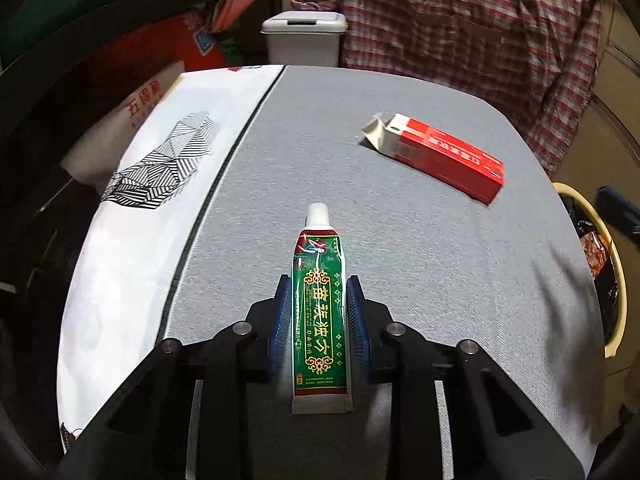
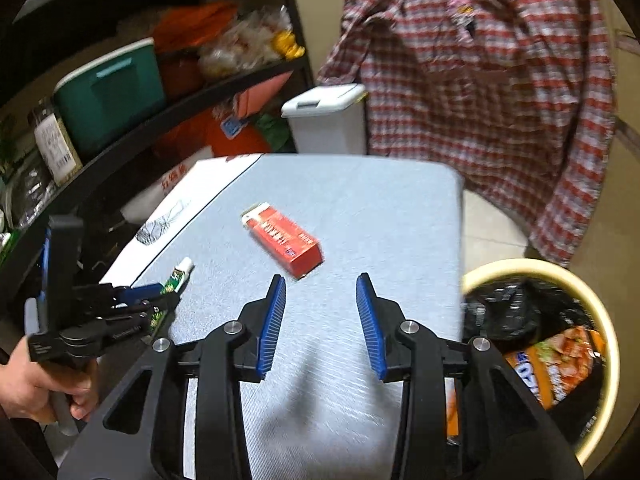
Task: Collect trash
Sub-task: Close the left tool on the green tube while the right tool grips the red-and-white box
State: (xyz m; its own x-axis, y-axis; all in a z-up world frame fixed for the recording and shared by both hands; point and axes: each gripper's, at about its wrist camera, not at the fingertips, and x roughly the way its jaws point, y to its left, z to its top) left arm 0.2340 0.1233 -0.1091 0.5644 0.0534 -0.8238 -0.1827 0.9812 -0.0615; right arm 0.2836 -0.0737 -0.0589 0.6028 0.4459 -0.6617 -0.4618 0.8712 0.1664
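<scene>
**A:** Where does the green ointment tube [image 1: 320, 312] lie?

**B:** Flat on the grey tabletop [image 1: 440, 280], white cap pointing away from the camera, between the blue pads of the left gripper [image 1: 319, 292]. The pads flank the tube's sides very closely; whether they press it I cannot tell.

**A:** And seen from the right wrist?

**B:** There the tube [image 2: 176, 278] sits at the table's left edge, with the left gripper [image 2: 160, 300] over it and a person's hand [image 2: 36, 388] on the grip.

**A:** The right claw?

**B:** The right gripper [image 2: 321, 284] is released, jaws apart over bare tabletop [image 2: 400, 220], nothing between them.

**A:** Other trash near the tube?

**B:** A red and white carton [image 1: 440, 156], one end flap open, lies beyond the tube and to its right, well apart from it. In the right view the carton [image 2: 286, 242] is blurred.

**A:** The bin?

**B:** A cream-rimmed wastebasket [image 2: 600, 320] stands off the table's right edge, far from the tube, with a black liner and orange wrappers inside. A white lidded bin [image 1: 304, 38] stands past the table's far end, beside a hanging plaid shirt [image 1: 480, 28].
</scene>
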